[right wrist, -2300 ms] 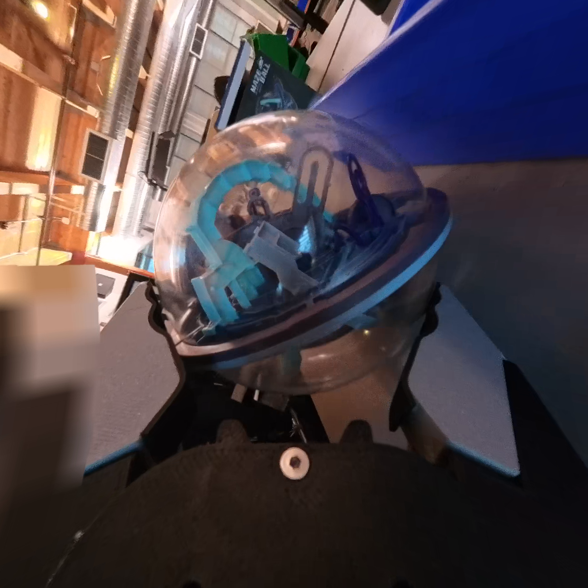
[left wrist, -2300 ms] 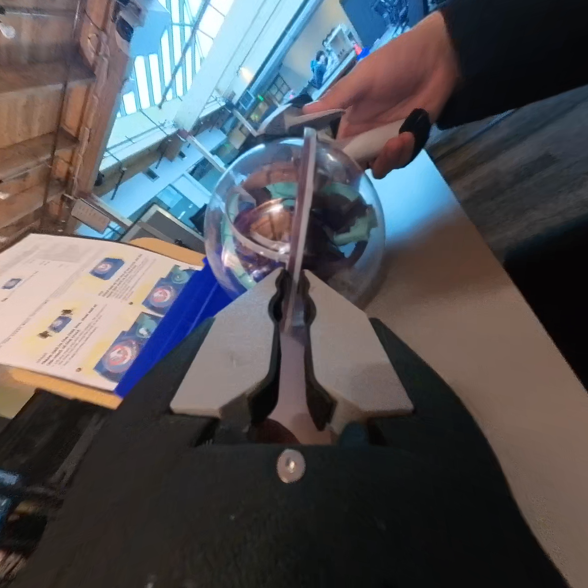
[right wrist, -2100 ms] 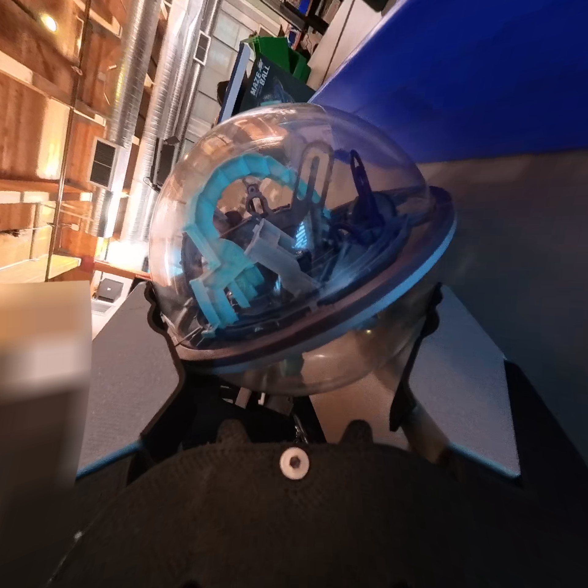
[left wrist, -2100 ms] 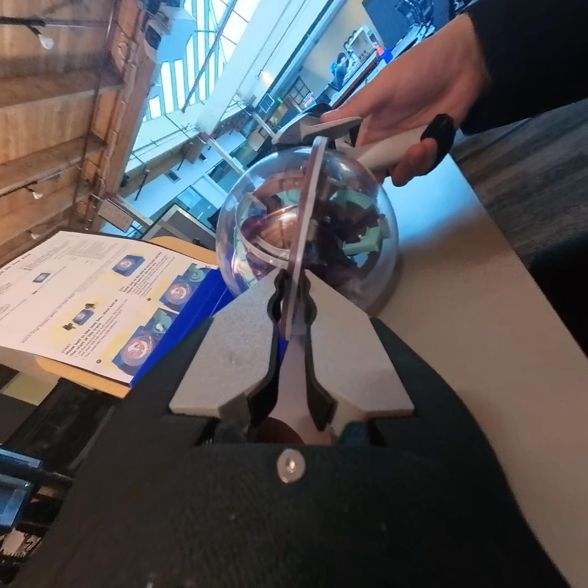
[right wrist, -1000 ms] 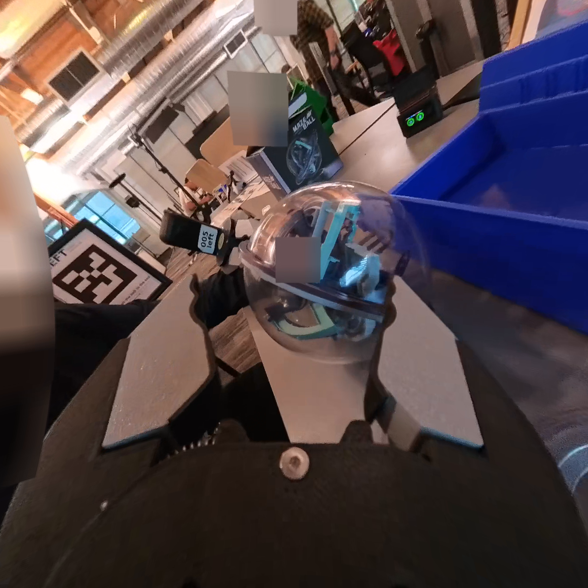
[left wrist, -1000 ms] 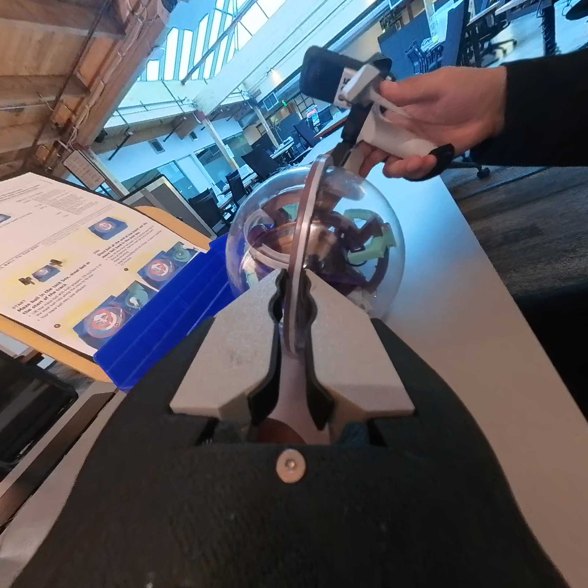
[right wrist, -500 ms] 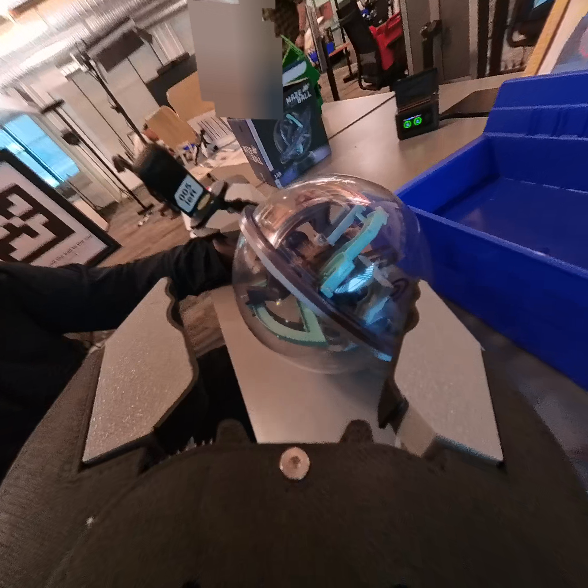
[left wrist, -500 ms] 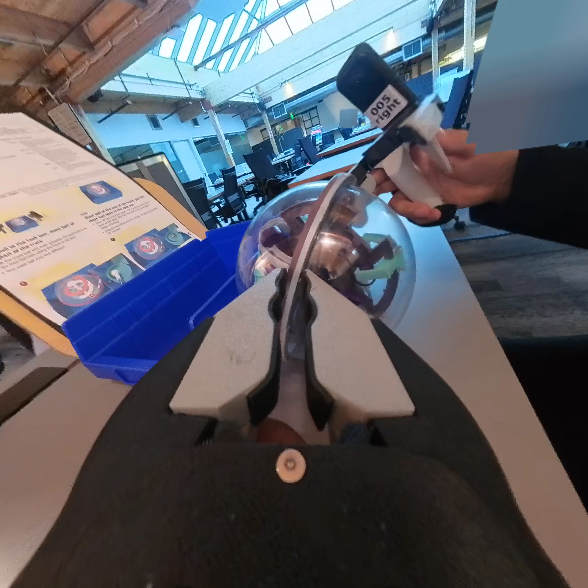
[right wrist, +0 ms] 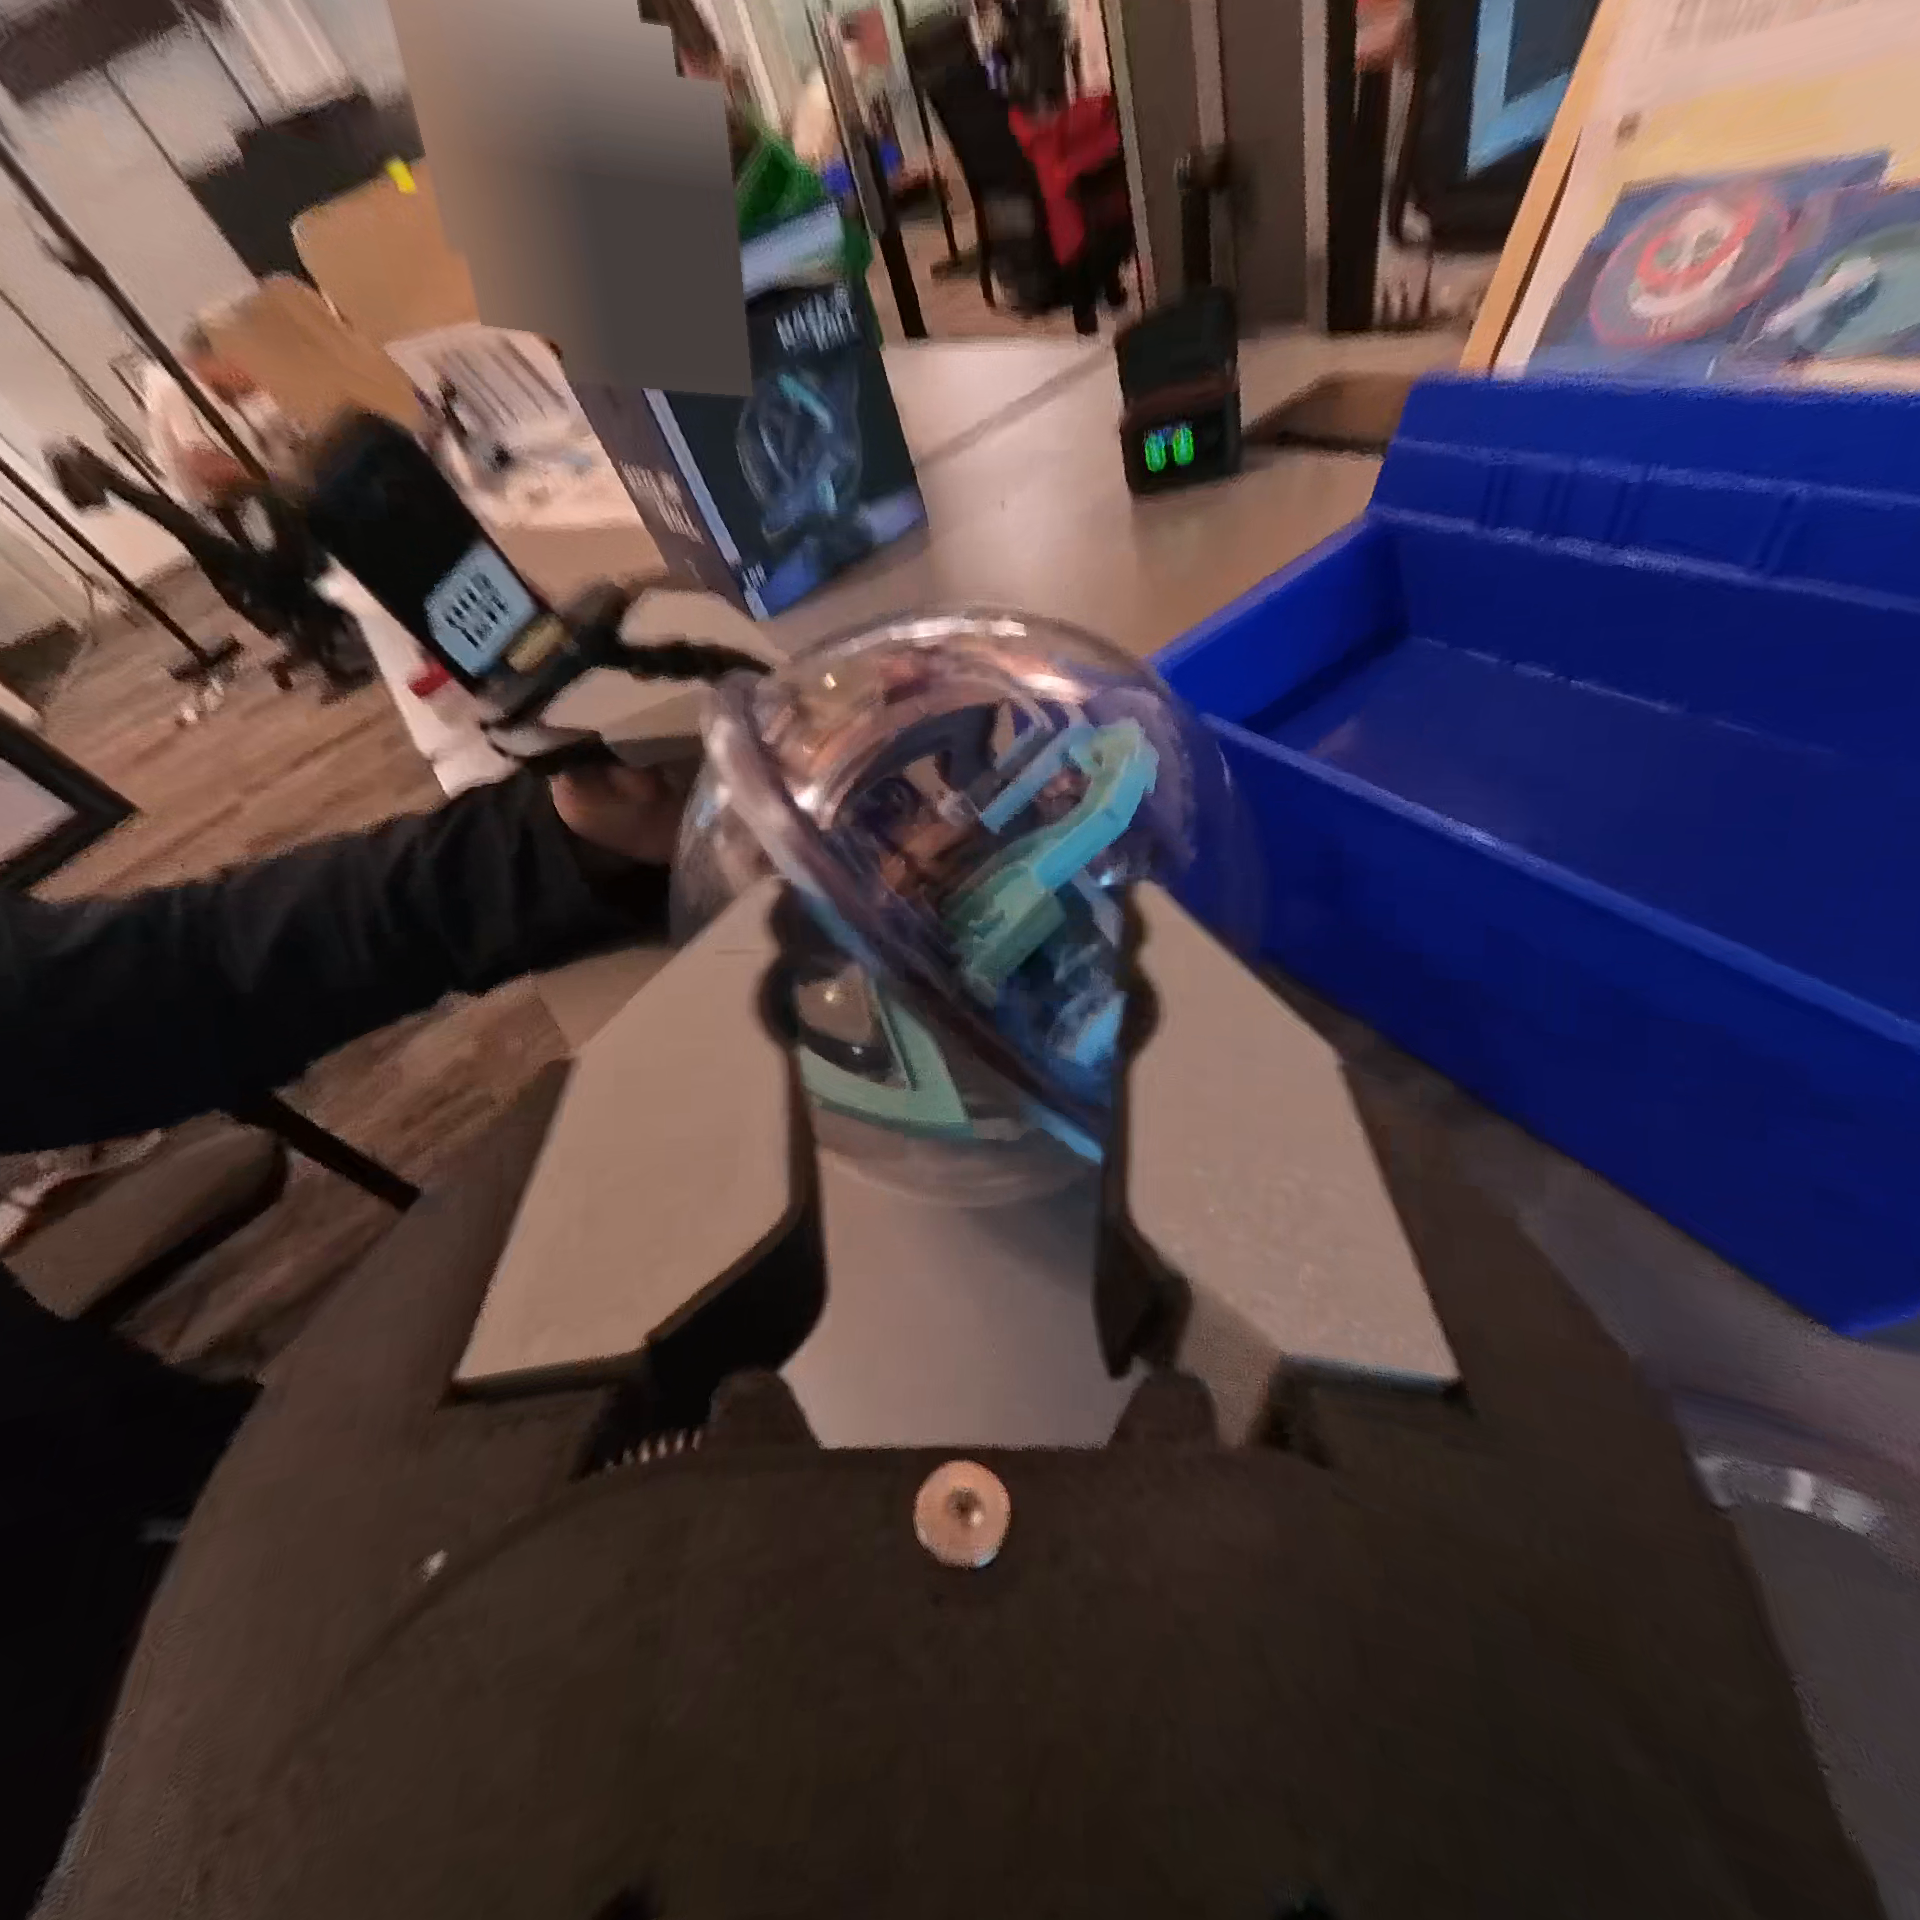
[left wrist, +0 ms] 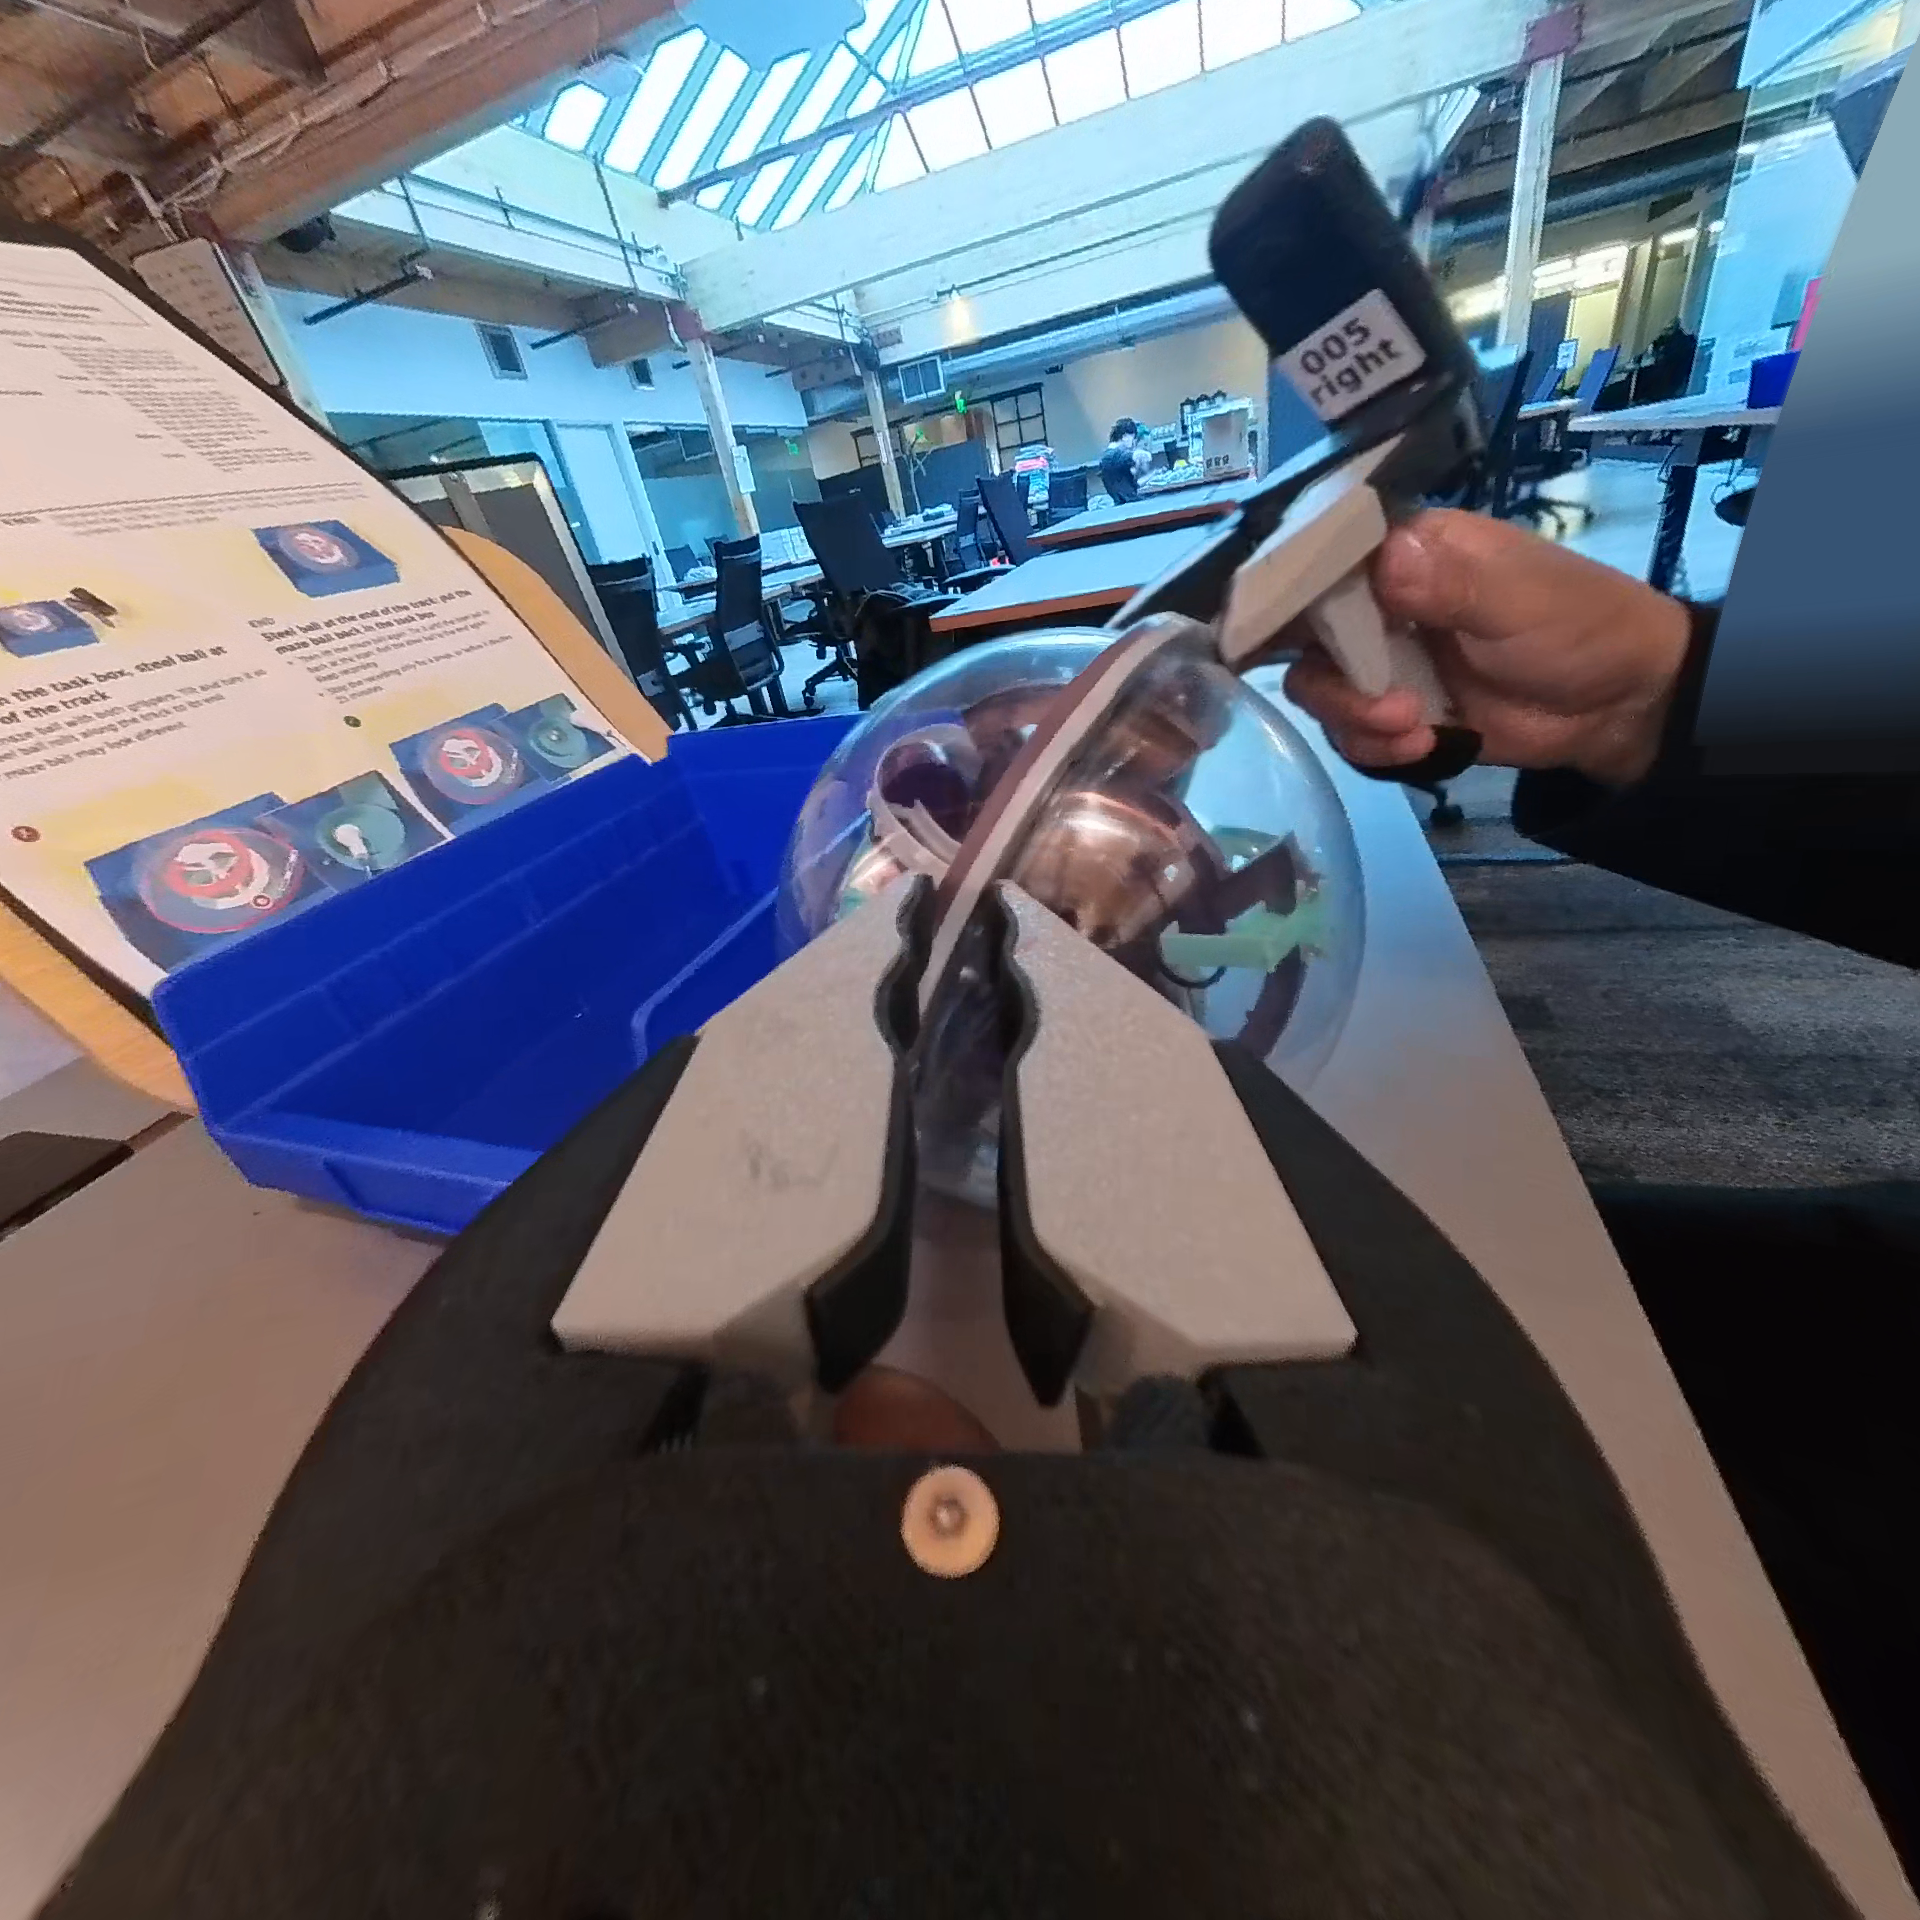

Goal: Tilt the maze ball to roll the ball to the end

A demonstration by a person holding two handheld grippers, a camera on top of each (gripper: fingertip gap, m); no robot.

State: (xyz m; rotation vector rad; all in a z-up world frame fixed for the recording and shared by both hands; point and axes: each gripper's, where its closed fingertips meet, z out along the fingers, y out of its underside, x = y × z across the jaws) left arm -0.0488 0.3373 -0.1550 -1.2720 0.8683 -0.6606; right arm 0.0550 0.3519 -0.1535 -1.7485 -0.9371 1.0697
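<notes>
The maze ball (left wrist: 1195, 831) is a clear sphere with teal and purple tracks and a flat rim around its middle, low over the grey table (left wrist: 156, 1351). My left gripper (left wrist: 951, 914) is shut on that rim, which tilts up to the right. In the right wrist view the ball (right wrist: 966, 831) lies between the half-open fingers of my right gripper (right wrist: 956, 914), whose tips sit against its near side. The right gripper also shows in the left wrist view (left wrist: 1184, 613), at the rim's top. The left gripper shows far off in the right wrist view (right wrist: 717, 675). I cannot make out the small steel ball.
A blue bin (left wrist: 468, 987) stands beside the ball, and also shows in the right wrist view (right wrist: 1610, 779). An instruction board (left wrist: 208, 623) leans behind the bin. A dark product box (right wrist: 790, 488) and a black device with green lights (right wrist: 1179, 416) stand farther back. The table edge (left wrist: 1507, 1143) runs along the right.
The maze ball has come down from a steep tilt and its rim now leans right. My right gripper's jaws have narrowed from wide open. The left gripper has kept its hold.
</notes>
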